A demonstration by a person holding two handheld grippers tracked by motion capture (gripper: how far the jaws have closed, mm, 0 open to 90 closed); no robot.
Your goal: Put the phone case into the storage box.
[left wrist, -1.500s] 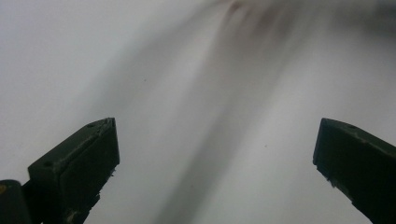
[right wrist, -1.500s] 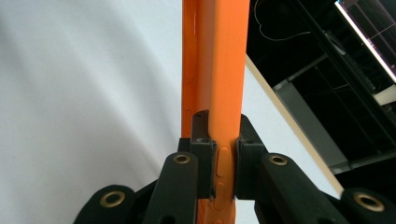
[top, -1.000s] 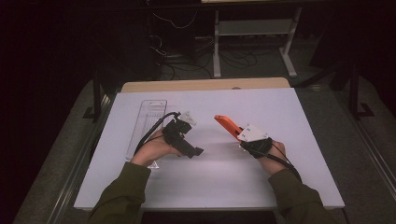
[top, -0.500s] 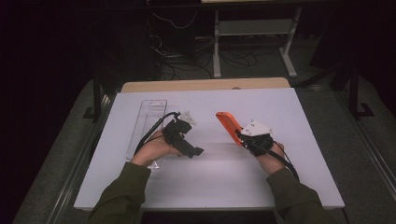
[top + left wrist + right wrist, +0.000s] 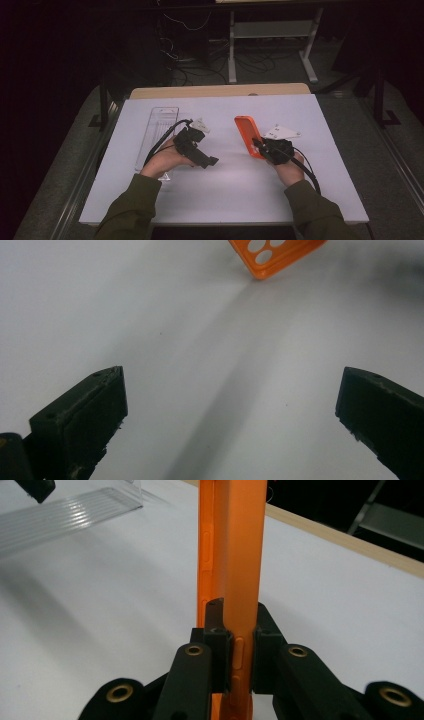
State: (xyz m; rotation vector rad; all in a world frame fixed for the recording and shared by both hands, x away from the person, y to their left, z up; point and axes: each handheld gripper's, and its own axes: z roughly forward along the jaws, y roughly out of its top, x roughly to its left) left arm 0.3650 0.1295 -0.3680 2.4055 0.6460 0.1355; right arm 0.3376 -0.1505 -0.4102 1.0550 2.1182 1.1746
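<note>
Since a second ago the right gripper (image 5: 260,145) has swung the orange case (image 5: 247,135) round: its far end, which pointed off toward the left, now points nearly straight up the table, and the hand has drawn a touch nearer the person. Nearest the person, two olive sleeves come in from the bottom of the high view. The right hand (image 5: 287,167) grips its tool, whose jaws are pinched on the near end of the case; in the right gripper view the case (image 5: 232,555) stands edge-on between the two black pads, side buttons facing the camera, and runs away from the gripper (image 5: 237,650) over the white table (image 5: 90,630). The left hand (image 5: 167,157) has kept its place, and the left gripper (image 5: 210,161) points toward the middle of the table with its jaws spread wide and nothing between them; in its own view the gripper (image 5: 230,405) looks across bare white surface to a corner of the case (image 5: 272,255) with its camera cutouts. The case sits right of centre, well apart from the left gripper. Farther out on the left lies a clear tray (image 5: 155,135), partly under the left cable. Beyond the white sheet shows a wooden edge (image 5: 220,91).
</note>
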